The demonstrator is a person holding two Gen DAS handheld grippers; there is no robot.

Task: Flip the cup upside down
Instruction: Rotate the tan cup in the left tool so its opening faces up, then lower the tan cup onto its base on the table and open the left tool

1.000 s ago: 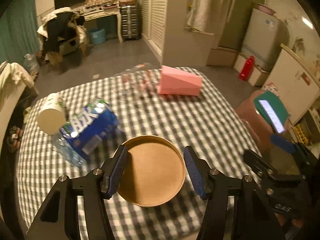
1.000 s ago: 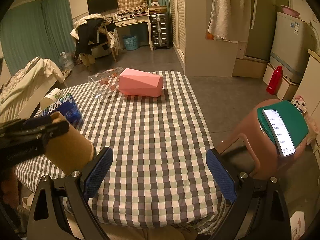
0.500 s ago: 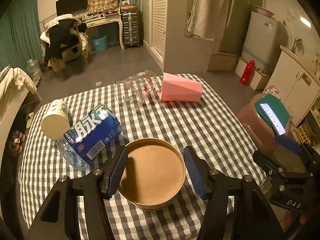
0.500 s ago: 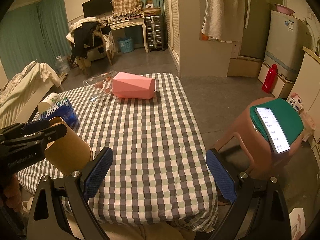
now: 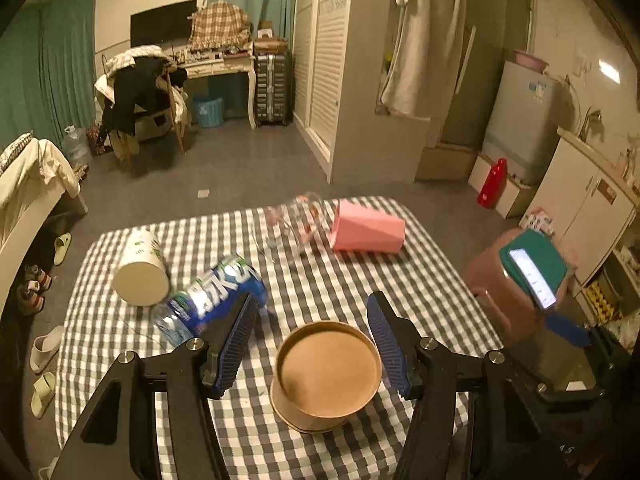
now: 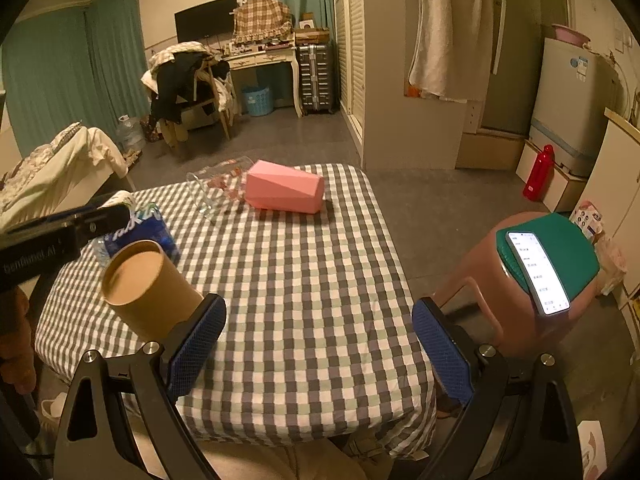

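A brown paper cup [image 5: 328, 376] stands upside down on the checked tablecloth [image 5: 304, 280], flat base up, near the table's front edge. It also shows in the right wrist view [image 6: 148, 292]. My left gripper [image 5: 314, 340] is open, raised above the cup, with its blue pads apart on either side and clear of it. My right gripper [image 6: 318, 344] is open and empty over the table's front right part, with the cup beside its left finger.
A blue-labelled water bottle [image 5: 212, 300] and a white paper cup [image 5: 140, 268] lie at the left. A clear glass jug [image 5: 292, 224] and a pink box [image 5: 366, 232] lie at the back. A brown stool with a phone [image 6: 536, 276] stands right of the table.
My left gripper has opened off the brown cup and risen away from it. The cup now stands alone on the cloth. The right gripper has barely moved.
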